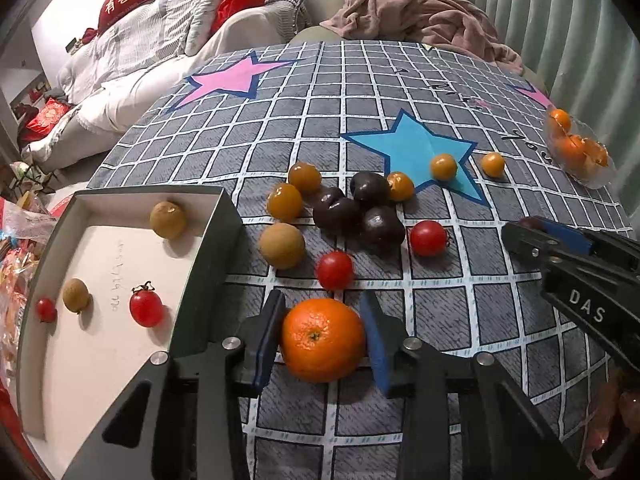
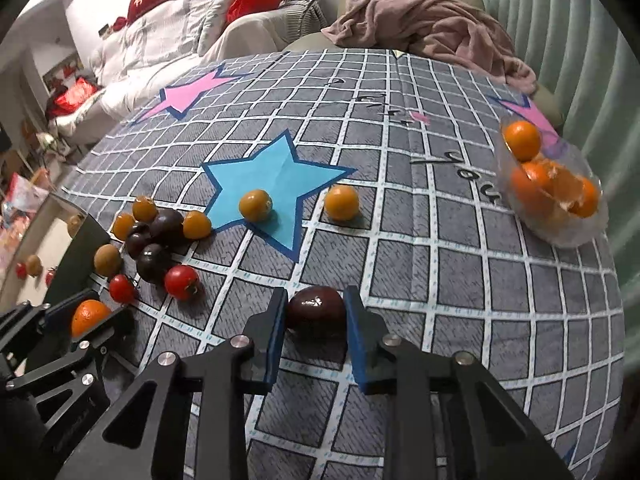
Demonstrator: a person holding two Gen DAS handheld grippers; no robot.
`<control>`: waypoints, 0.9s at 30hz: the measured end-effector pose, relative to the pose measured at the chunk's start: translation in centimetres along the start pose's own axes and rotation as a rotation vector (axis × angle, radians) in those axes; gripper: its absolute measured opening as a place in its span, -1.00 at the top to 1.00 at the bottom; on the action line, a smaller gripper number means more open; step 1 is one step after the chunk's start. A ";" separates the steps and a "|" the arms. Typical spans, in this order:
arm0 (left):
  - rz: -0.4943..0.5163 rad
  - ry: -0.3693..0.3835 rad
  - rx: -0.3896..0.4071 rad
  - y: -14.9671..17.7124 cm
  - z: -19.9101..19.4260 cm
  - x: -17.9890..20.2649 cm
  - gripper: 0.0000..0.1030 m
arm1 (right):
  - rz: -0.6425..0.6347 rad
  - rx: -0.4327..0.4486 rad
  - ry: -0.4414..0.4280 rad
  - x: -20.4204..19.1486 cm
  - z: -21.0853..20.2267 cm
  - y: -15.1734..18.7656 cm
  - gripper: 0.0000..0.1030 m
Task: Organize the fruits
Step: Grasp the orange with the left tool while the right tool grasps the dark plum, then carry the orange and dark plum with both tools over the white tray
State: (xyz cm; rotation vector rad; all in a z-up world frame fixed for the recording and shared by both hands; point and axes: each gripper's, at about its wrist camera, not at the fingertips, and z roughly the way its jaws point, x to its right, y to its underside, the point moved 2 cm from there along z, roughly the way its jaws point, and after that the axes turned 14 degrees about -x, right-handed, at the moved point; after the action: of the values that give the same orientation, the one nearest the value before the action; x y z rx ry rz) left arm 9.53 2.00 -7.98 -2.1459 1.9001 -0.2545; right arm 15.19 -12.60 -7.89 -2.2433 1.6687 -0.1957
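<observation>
While both grippers point down at the checked table [image 1: 440,248], the left gripper [image 1: 323,334] has its jaws clamped on an orange [image 1: 322,339] beside the box [image 1: 216,240] — the right gripper [image 2: 316,322] grips 1 dark plum [image 2: 316,314]

Both wrist fisheyes look steeply down, close over the tabletop [image 1: 360,92]; both show the fruit cluster, left of centre in the right view.

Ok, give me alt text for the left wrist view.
The left tool closes on an orange on a grid-patterned cloth. Beyond it lie cherry tomatoes, dark plums and yellow fruits; a box at left holds four small fruits.
</observation>
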 end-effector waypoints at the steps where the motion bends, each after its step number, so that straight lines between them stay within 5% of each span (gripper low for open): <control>1: 0.003 0.006 0.004 0.2 -0.1 0.0 0.22 | -0.006 -0.001 0.002 0.0 -0.1 0.3 0.40; 10: 0.032 0.081 0.021 3.5 -1.3 0.0 0.22 | 0.030 0.000 -0.062 1.0 -1.7 4.3 0.40; 27: 0.048 0.072 0.012 6.6 -2.7 -0.1 0.22 | 0.067 -0.014 -0.108 0.1 -3.7 9.0 0.40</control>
State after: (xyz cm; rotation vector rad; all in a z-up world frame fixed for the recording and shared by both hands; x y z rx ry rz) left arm 2.49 1.19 -7.41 -2.1075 1.9813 -0.3364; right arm 6.00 -15.67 -7.58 -2.1628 1.6900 -0.0460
